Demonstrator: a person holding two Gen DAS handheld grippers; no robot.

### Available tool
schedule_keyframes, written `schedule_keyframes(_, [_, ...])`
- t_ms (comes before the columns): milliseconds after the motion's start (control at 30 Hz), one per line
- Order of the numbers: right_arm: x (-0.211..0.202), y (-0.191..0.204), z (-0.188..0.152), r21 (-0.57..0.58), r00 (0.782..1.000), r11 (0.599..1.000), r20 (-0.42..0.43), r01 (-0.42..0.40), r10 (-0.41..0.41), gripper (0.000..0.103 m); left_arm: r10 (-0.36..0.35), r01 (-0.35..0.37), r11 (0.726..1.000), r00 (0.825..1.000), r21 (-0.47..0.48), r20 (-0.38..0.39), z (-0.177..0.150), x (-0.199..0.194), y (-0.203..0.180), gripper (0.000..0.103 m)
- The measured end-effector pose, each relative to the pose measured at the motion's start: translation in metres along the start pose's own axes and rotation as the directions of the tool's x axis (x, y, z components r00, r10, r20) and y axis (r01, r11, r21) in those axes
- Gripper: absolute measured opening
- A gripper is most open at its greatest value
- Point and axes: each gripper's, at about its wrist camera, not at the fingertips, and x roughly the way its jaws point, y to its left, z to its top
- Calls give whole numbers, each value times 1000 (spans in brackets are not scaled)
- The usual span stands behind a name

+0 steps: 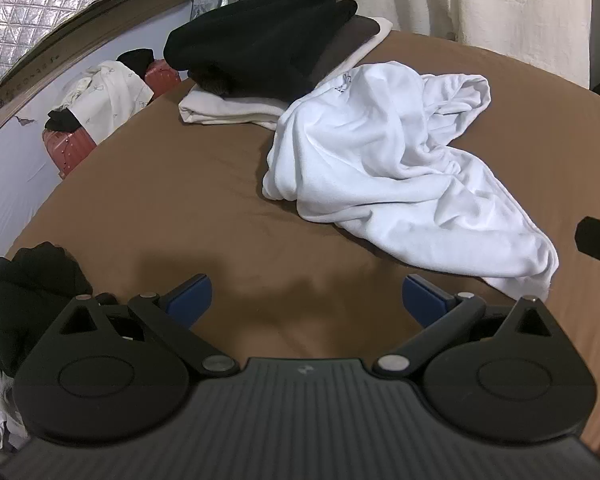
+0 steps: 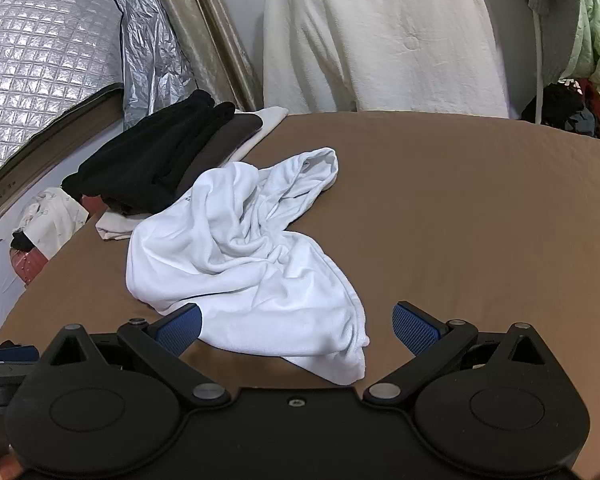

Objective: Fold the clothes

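Crumpled white garment on brown bed

Garment (image 2: pixel 244 256) lies bunched ahead of the right gripper (image 2: pixel 296 326), its near end between the spread, empty fingers. Left gripper (image 1: pixel 306 300) gapes wide too, cloth ahead to its right. Folded dark stack (image 2: pixel 156 168) sits beyond on the brown sheet (image 2: pixel 460 220).

One crumpled white garment (image 1: pixel 384 168) lies at the centre. One folded stack (image 1: pixel 268 68) at 11 o'clock holds about four pieces. Two red suitcases (image 1: pixel 70 148) stand at 9 o'clock. Two grippers.
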Motion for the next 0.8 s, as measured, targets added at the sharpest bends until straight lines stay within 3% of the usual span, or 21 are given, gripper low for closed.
schedule_keyframes(800, [5,-2,-2,8,1000,1000,-11,5,-5,103,-20,19,1000,1000,15,23,14,14,-2,103])
